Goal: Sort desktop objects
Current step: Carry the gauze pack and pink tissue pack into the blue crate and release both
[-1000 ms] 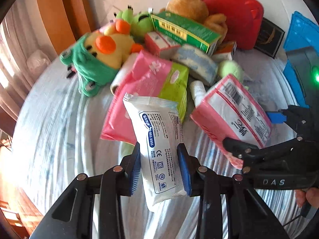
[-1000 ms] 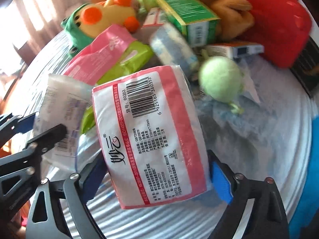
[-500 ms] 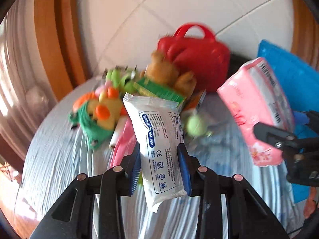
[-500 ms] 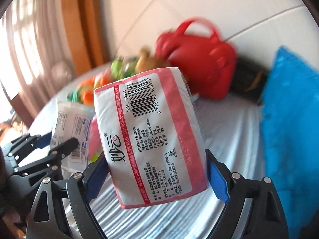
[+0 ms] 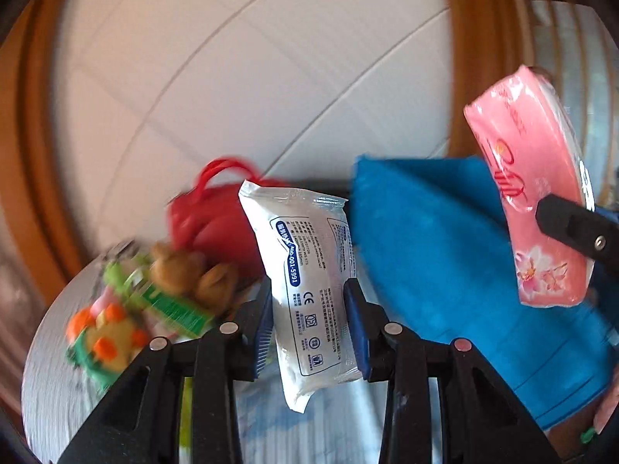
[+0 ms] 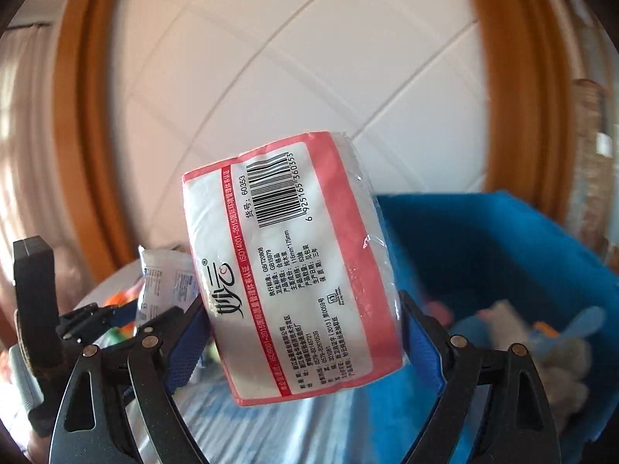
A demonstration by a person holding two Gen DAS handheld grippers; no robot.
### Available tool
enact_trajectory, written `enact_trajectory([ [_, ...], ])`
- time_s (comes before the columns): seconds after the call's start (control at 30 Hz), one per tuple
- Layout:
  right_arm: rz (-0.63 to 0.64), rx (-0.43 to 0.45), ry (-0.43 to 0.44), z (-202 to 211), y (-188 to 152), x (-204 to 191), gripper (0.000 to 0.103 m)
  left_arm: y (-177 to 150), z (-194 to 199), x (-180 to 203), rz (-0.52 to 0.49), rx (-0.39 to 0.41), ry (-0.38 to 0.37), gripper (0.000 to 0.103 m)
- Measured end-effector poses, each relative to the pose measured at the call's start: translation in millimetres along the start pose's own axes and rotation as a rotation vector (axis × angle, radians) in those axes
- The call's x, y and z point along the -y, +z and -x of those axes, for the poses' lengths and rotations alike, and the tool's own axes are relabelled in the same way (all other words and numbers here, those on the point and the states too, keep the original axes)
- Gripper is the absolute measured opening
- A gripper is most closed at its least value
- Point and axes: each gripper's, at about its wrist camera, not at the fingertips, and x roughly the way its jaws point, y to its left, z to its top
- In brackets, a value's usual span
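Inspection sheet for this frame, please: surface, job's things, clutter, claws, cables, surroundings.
Surface: striped pale cloth, partly blurred.
Job's things: white sealed packet and pink tissue pack, both held in the air; blue bin to the right, soft items inside.
Clutter: red bag, brown plush, green box, duck plush heaped on the cloth.
Claws: left claw shut on the packet; right claw shut on the tissue pack.
Cables: nothing seen.
Surroundings: white tiled wall, wooden trim.

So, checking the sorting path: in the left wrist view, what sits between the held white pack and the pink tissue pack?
In the left wrist view, the blue bin fills the stretch between the white pack and the pink tissue pack.
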Motion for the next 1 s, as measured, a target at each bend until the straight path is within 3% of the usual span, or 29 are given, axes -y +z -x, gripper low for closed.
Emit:
enact_trajectory([
  [0.17, -0.06, 0.042, -0.181, 31.5, 6.4, 67.4, 0.09, 30.8, -2.2, 70.0, -0.063, 0.029, -0.126, 0.034],
  [0.47, -0.143, -0.005, -0.376, 51.7, -10.1, 184.3, 0.09, 54.1, -18.7, 184.8, -0.145, -0.021, -0.306, 0.034],
  [0.67, -0.165, -0.042, -0.424, 64.2, -18.6, 243.7, 0.09, 59.4, -18.7, 237.2, -0.237, -0.027, -0.324, 0.034],
  [1.0, -0.158, -0.102, -0.468, 36.3, -32.3, 276.0, 0.09, 58.6, -43.2, 262.0, -0.288, -0.076, -0.306, 0.034],
])
